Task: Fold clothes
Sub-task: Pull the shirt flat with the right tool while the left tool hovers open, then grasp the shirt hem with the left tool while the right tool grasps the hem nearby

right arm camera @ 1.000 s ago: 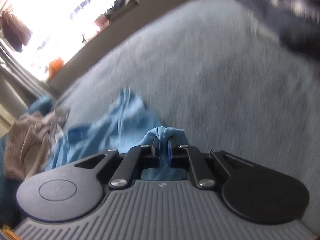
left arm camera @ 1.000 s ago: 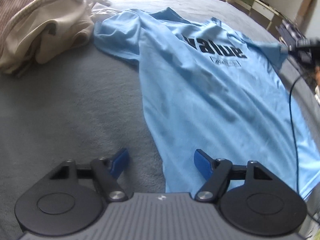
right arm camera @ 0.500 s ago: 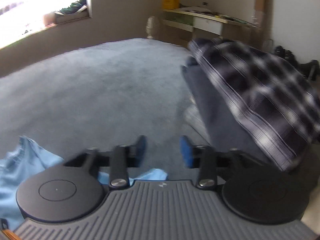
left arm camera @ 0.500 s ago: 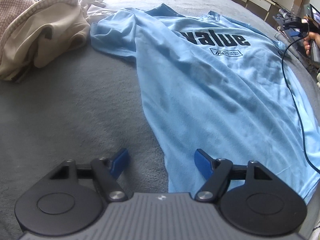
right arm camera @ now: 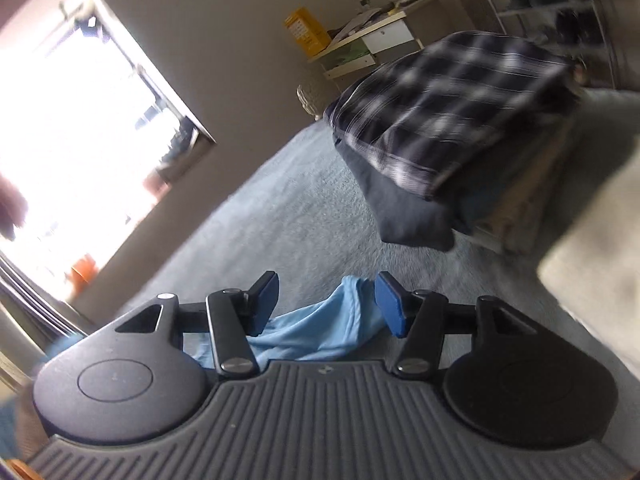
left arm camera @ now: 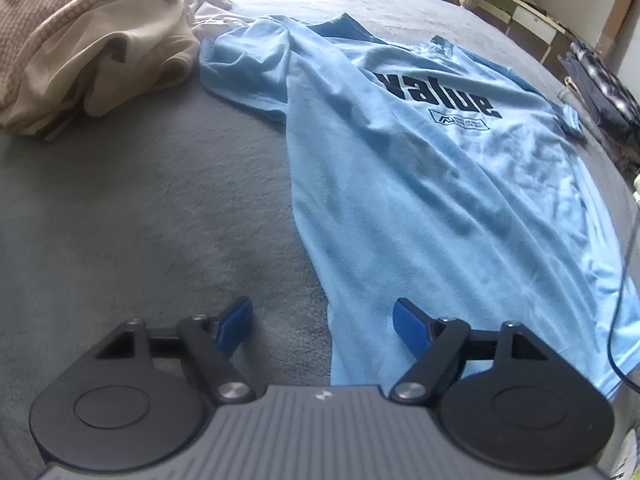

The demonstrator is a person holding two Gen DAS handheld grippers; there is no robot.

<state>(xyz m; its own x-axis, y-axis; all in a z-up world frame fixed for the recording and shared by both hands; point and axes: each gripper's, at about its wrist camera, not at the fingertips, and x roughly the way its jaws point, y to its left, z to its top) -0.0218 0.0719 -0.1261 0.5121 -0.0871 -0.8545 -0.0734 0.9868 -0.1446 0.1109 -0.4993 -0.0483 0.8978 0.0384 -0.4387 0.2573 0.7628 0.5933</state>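
— Right tool [right arm camera: 326,300] has let go: a second ago its jaws were pinched shut on a fold of the blue T-shirt [right arm camera: 320,330], and now they stand well apart with the sleeve edge lying loose between them, held by nothing.

— And the other one?

— Left tool [left arm camera: 322,322] is wide open and empty, as it was a second ago, hovering low over the shirt's lower left side edge, one finger above the grey bed [left arm camera: 140,208], the other above the cloth.

— So where's the shirt?

— Spread front-up on the bed [right arm camera: 288,216], print showing [left arm camera: 436,92], both sleeves out, a few creases across the body. The beige clothes heap [left arm camera: 92,44] sits just beside the far sleeve; the folded plaid stack [right arm camera: 452,116] is off at the bed's right edge.

— Meaning?

— I'd say laying out is finished and no fold has been made yet. Likely next comes gripping one side to bring it across.
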